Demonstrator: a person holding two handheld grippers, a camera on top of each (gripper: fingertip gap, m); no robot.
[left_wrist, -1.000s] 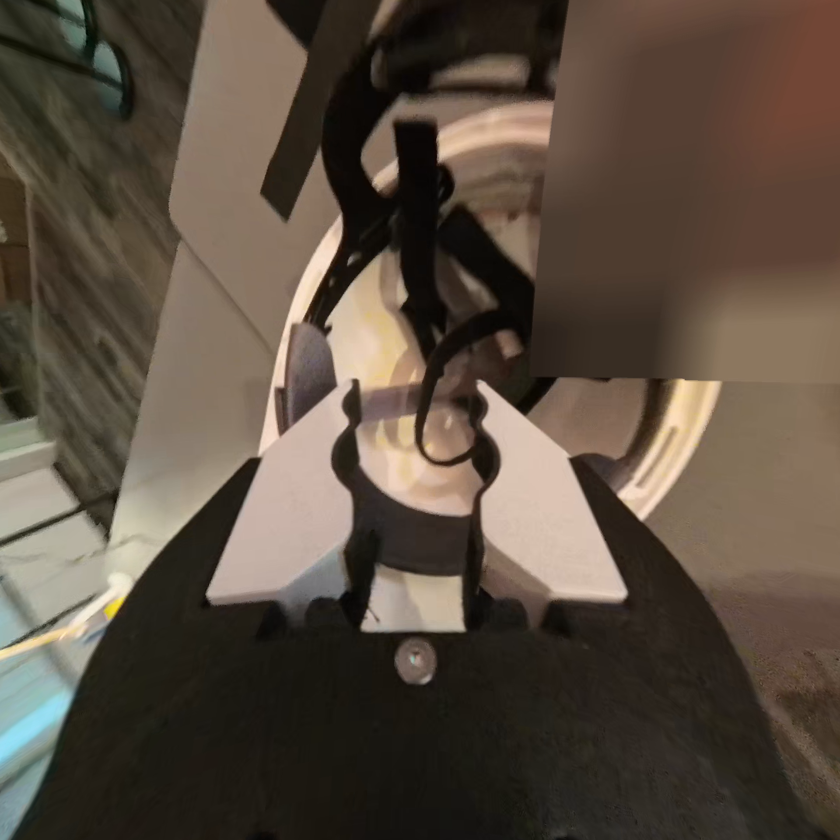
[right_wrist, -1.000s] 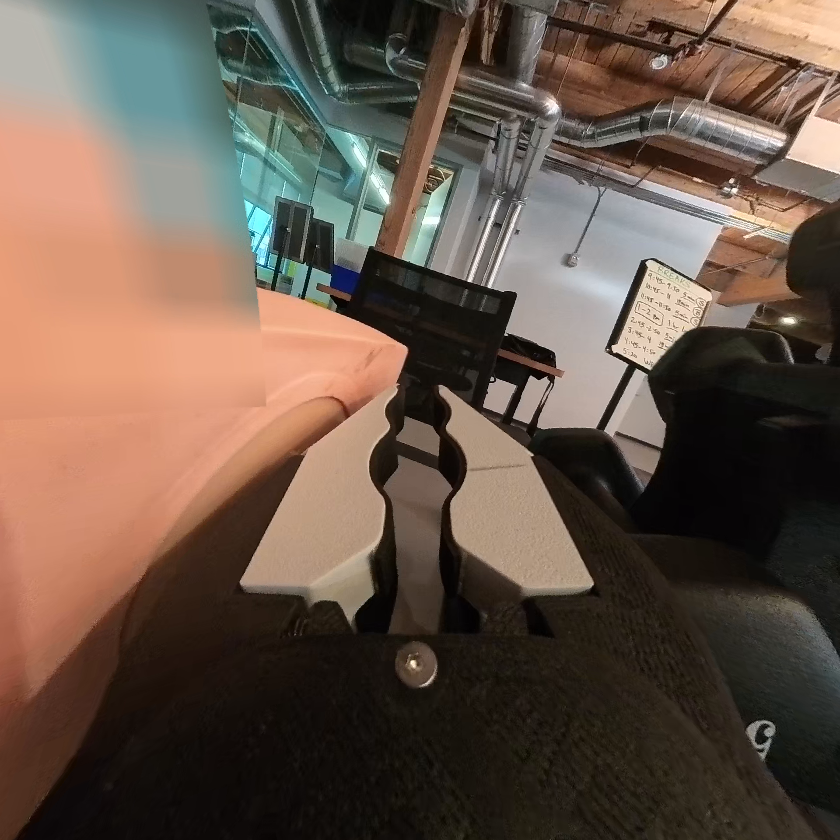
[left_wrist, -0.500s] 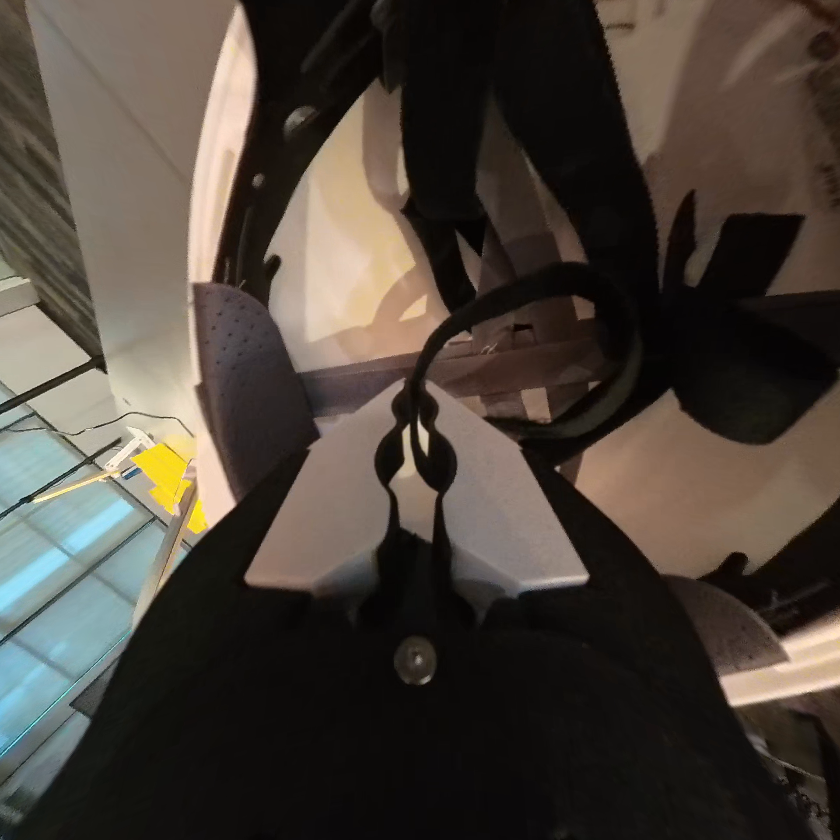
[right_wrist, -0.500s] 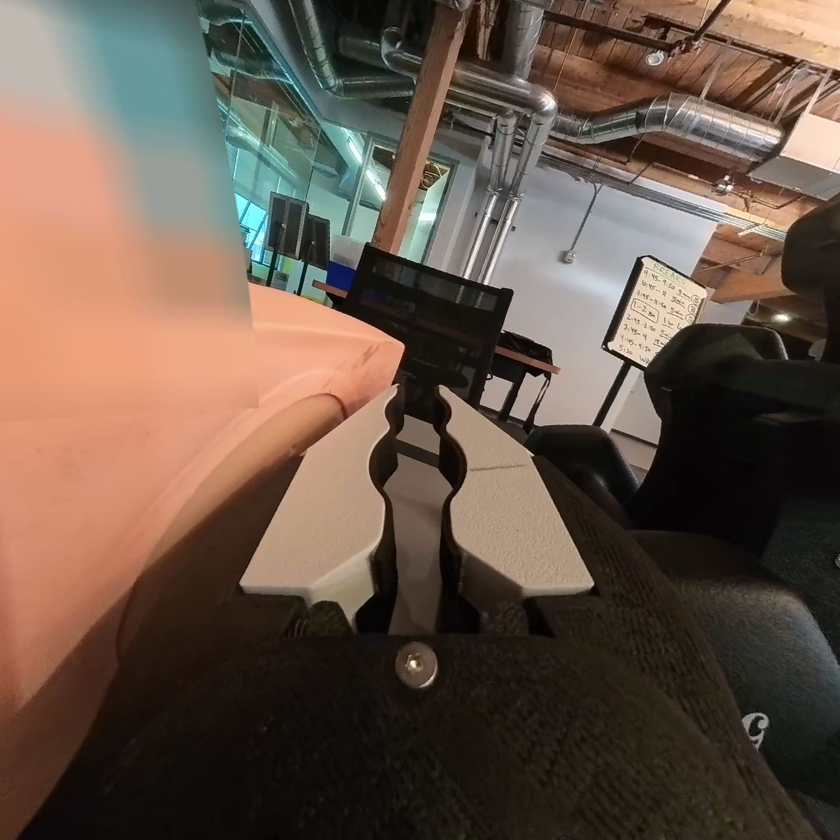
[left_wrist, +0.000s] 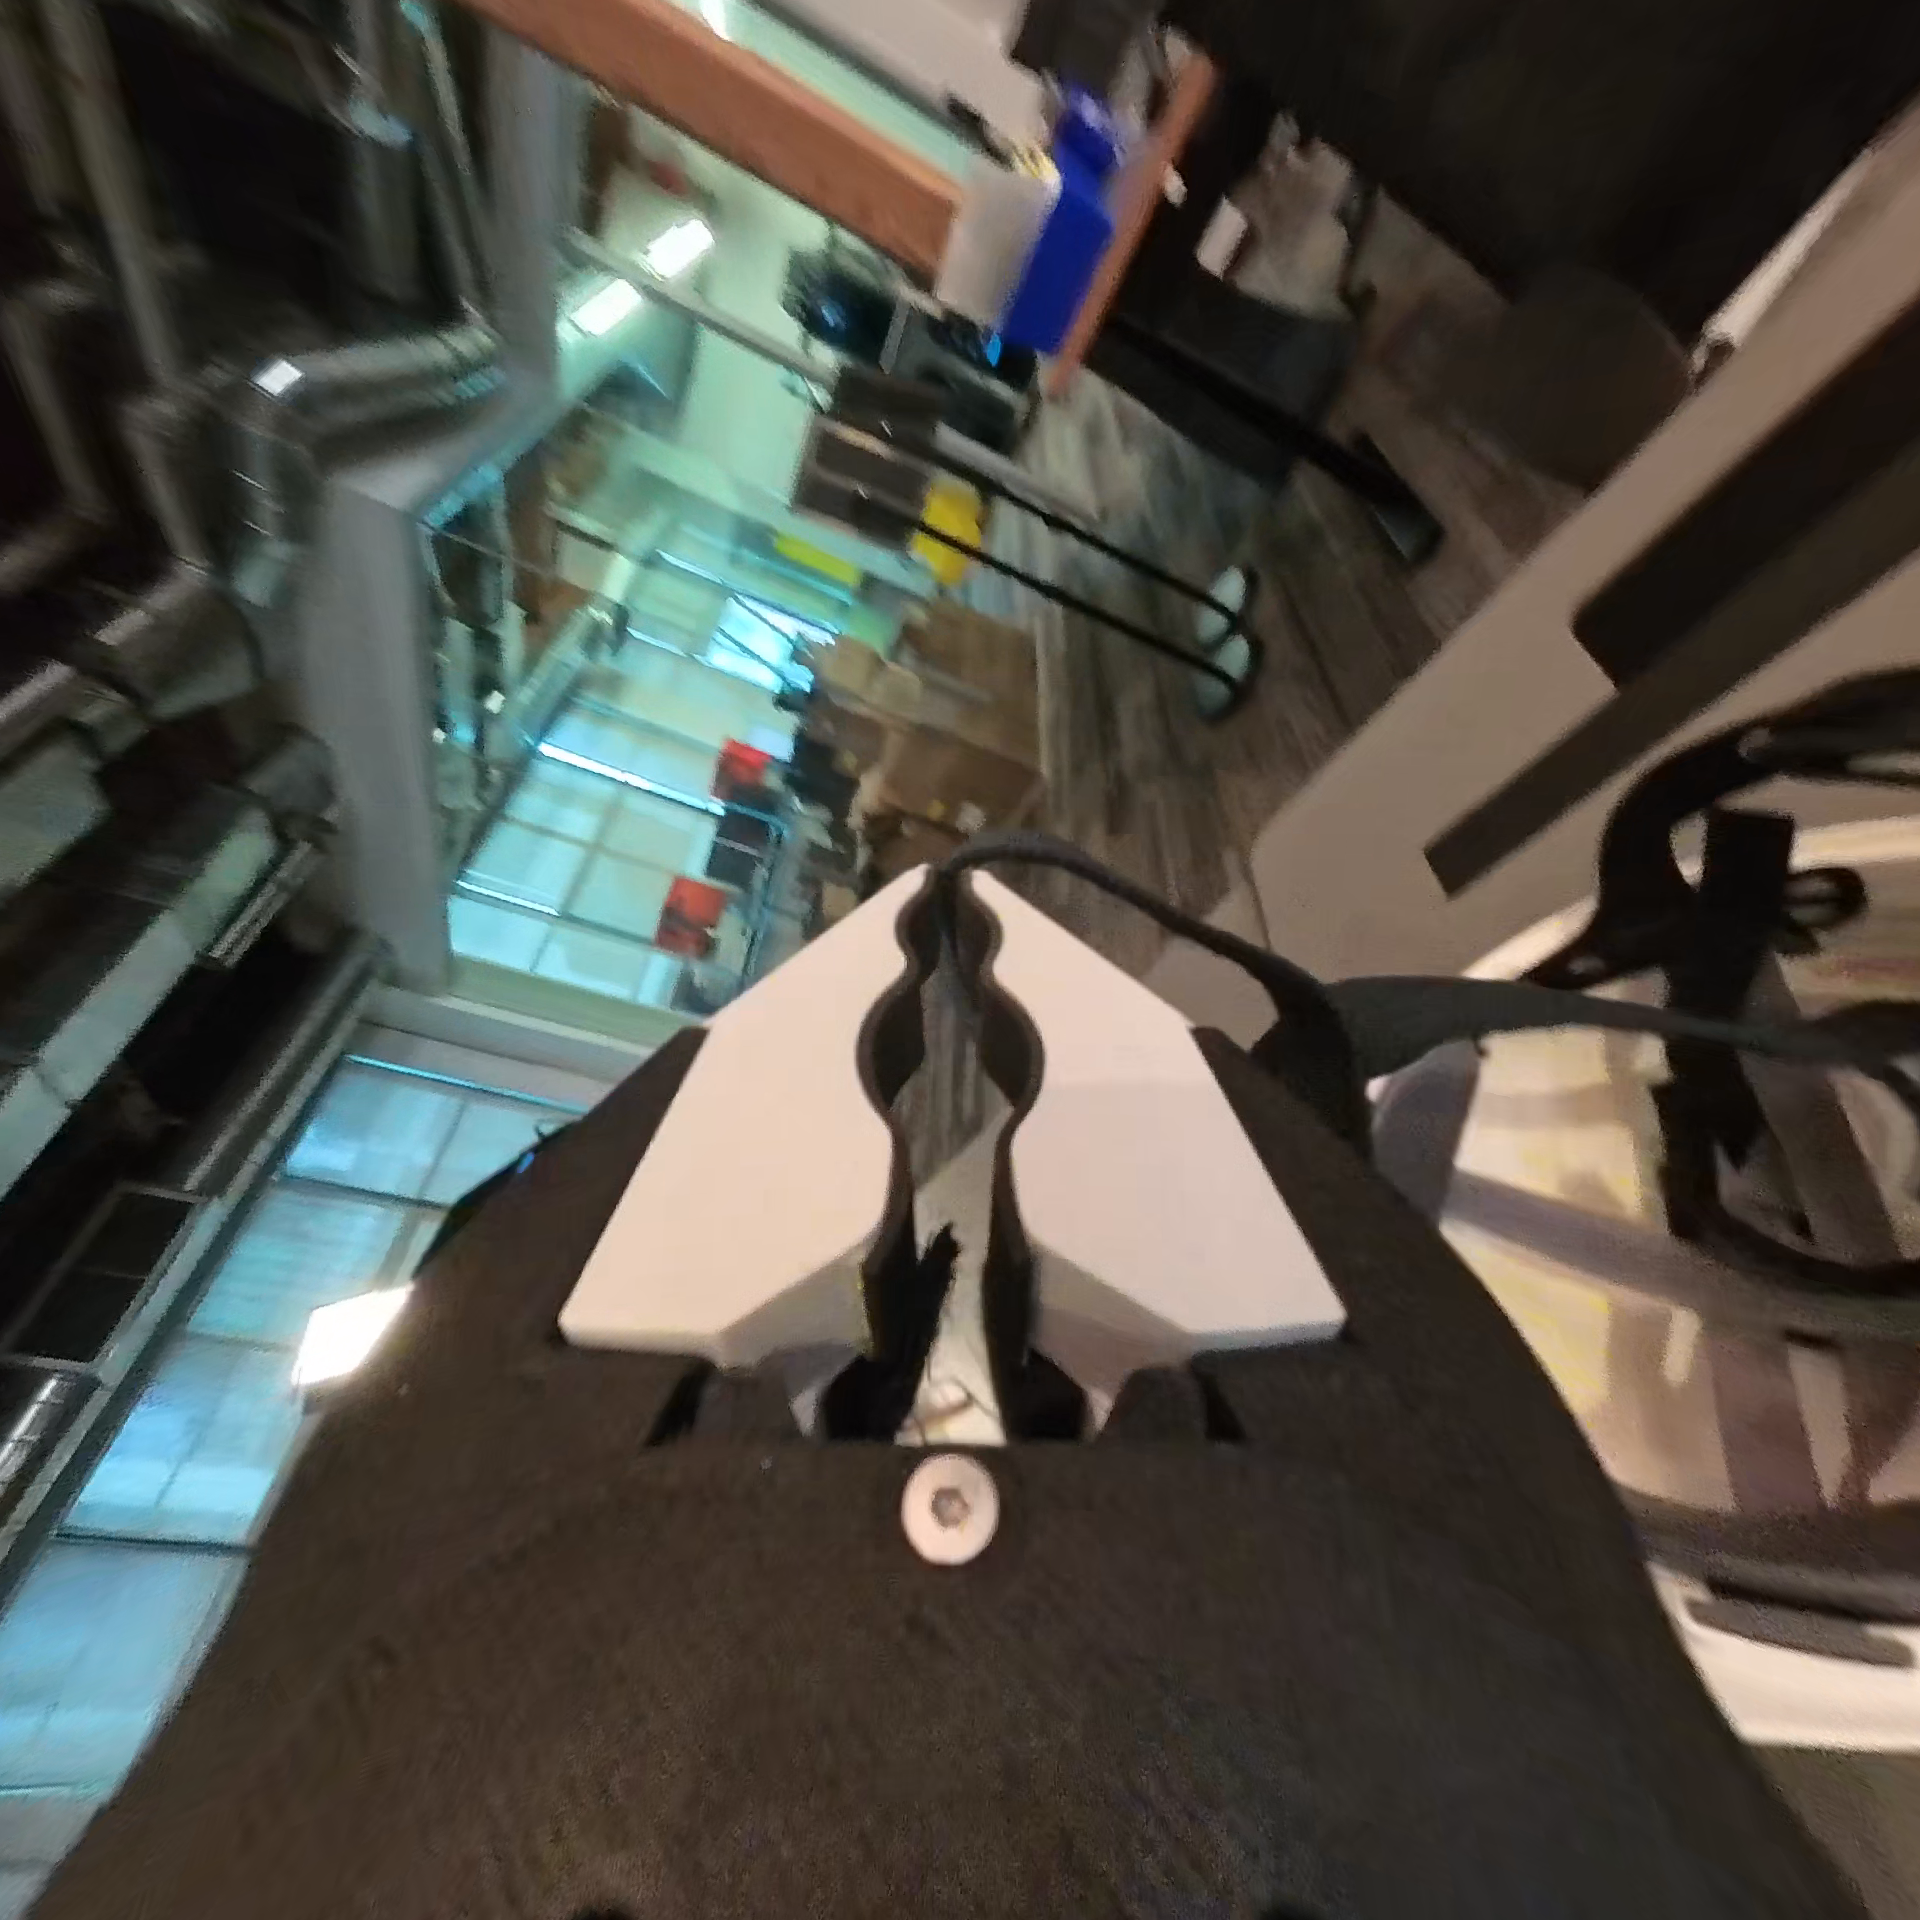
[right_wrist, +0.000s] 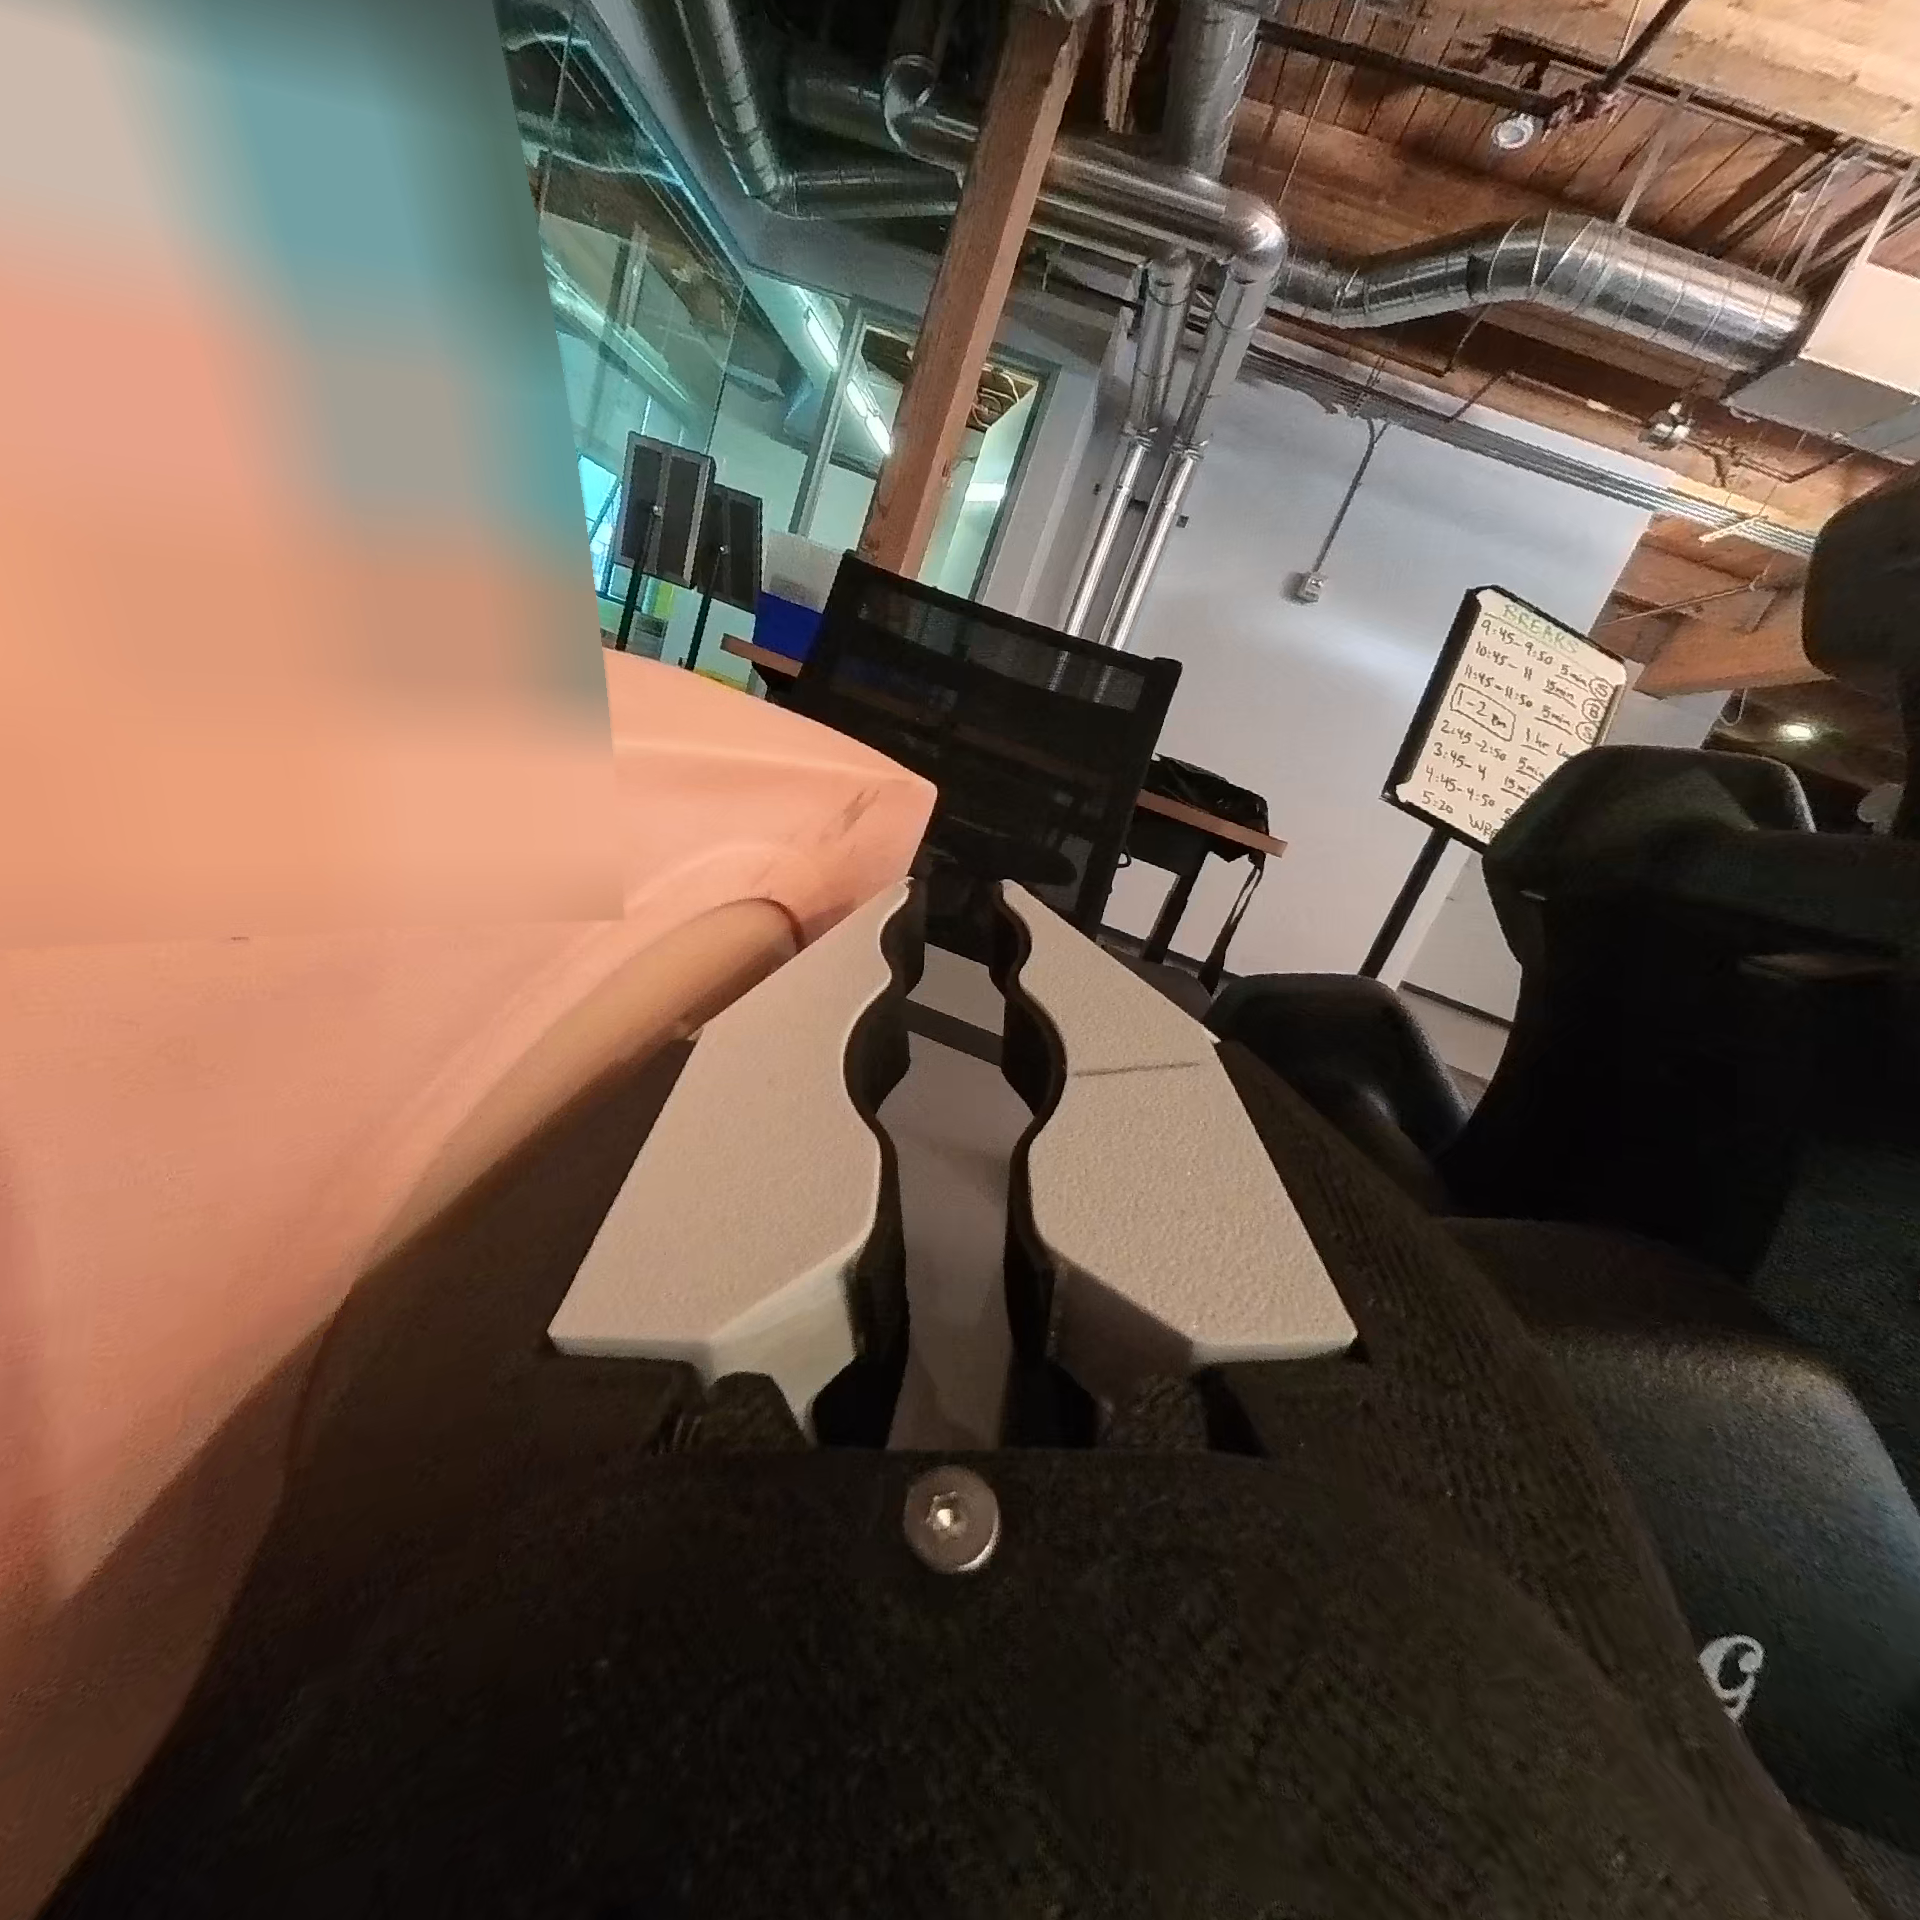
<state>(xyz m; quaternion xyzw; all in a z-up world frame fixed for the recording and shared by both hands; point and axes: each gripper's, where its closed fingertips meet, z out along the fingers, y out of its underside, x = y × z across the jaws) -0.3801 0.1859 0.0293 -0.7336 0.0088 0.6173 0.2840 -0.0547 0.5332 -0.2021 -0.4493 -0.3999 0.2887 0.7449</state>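
left gripper: strap between tips, helmet right | right gripper: chair ahead

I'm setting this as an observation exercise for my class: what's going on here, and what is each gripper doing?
A person holds a gripper in each hand. The left gripper is shut on a black strap that trails off right to the inside of a white helmet. The right gripper holds nothing, its fingers slightly apart, beside a pale pink rounded object, and points toward a black mesh chair and a whiteboard.
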